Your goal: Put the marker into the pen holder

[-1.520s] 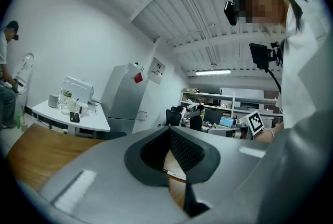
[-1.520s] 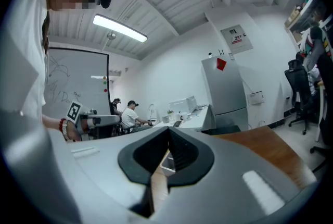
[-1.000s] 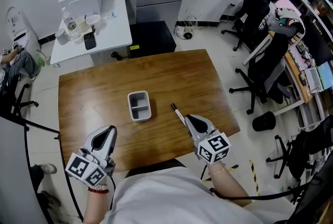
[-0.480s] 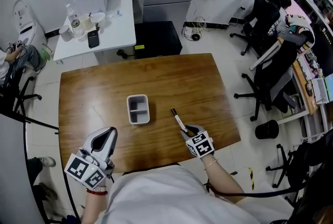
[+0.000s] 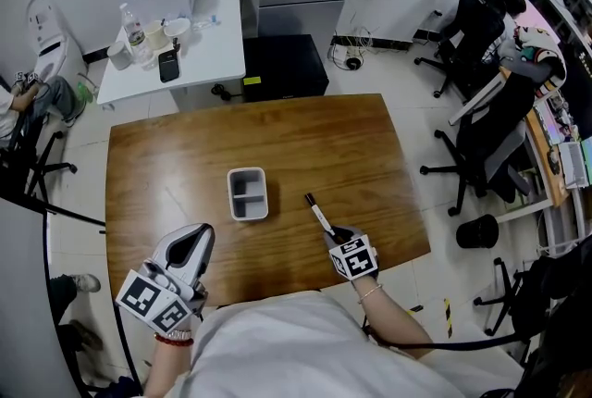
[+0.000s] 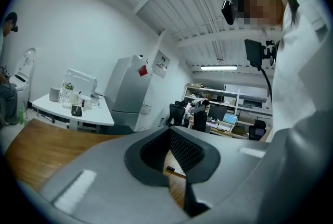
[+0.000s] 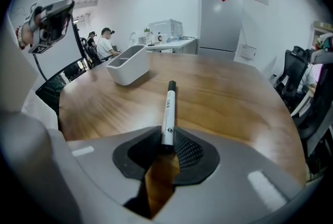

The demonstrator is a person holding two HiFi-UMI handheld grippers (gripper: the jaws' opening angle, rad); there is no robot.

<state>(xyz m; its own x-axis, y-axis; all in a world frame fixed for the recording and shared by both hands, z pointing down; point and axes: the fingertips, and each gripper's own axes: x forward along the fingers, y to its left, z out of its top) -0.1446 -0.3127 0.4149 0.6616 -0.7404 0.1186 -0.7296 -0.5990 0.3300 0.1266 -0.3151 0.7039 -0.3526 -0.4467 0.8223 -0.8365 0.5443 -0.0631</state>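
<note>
Nearest, at the left: left gripper (image 5: 196, 237), parked over the near edge of the table (image 5: 305, 132), tips pressed together on nothing, idle and much as a second ago. To the right and slightly farther in: right gripper (image 5: 334, 233), brought steeply down from well above the wood to the tabletop itself, nose tilted downward. Opened wide on the way, then just been closing, with the near end of the marker (image 5: 320, 213) between the pads. By the right gripper view, clenched on that end now, textured pads against both sides of the white barrel. Still lying flat on the wood, though, black cap pointing far and a little left, in the same spot as before. Caught, then, but not yet lifted. Reach apparently finished and grasp apparently made; left to do: raise it, carry it far and left, tip it upright. Farther in and to the left, well apart from the marker: pen holder (image 5: 248, 217), a small pale two-compartment box near the middle of the table, unmoved, both compartments empty as far as can be seen. Held so close to the tail end, with most of the barrel out ahead of the jaws, so likely to droop or pivot on lifting. Probably calls for a firm pinch and a slow swing over the holder's rim before letting go.
</note>
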